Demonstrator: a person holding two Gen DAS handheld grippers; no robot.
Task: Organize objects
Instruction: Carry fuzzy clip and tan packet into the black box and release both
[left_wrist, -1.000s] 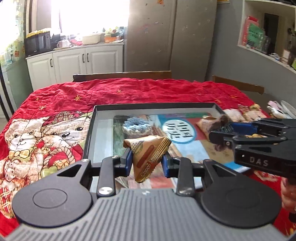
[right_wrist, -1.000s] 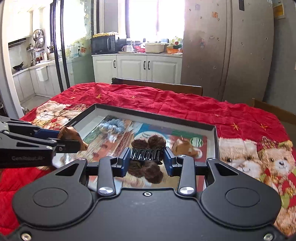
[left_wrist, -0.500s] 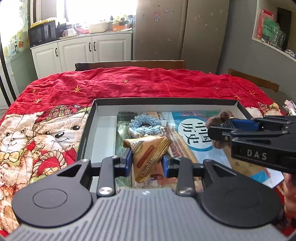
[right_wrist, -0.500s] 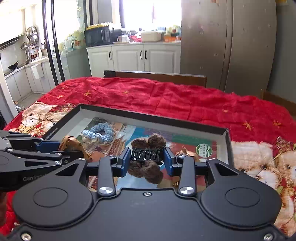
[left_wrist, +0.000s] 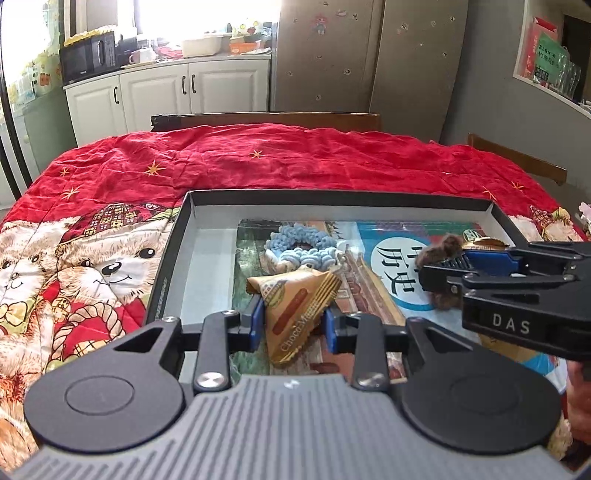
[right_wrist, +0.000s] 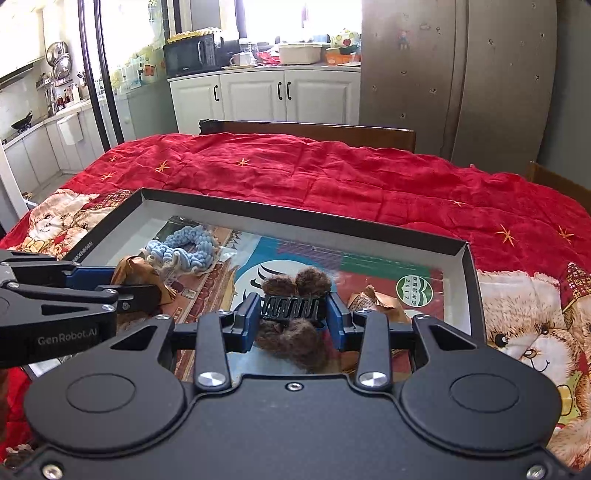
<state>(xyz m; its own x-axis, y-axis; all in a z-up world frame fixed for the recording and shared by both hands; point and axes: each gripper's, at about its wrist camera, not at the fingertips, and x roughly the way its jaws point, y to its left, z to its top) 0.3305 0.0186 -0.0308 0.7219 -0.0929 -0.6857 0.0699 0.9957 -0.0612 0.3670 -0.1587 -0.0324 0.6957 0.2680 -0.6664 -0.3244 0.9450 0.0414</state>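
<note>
On the left wrist view my left gripper (left_wrist: 293, 319) pinches a snack packet (left_wrist: 297, 314) between its blue pads, held above the near part of the tray (left_wrist: 332, 197), just this side of the blue scrunchie (left_wrist: 301, 249) lying on the printed liner. I judge the step in hand to be setting both items into the tray, so I want to lower the packet onto bare liner beside the scrunchie, not on top of it, and let go only once it rests. My right gripper (left_wrist: 439, 275) crosses in from the right, close by, so I should keep the two apart. On the right wrist view that gripper (right_wrist: 291, 317) clamps a furry hair clip (right_wrist: 291, 306) by its black comb, over the tray's middle; another packet (right_wrist: 376, 301) lies just to its right, so I'd place the clip on the open liner ahead. The tray sits on a red teddy-bear quilt (right_wrist: 332, 177) in a kitchen with white cabinets (right_wrist: 258, 96).
</note>
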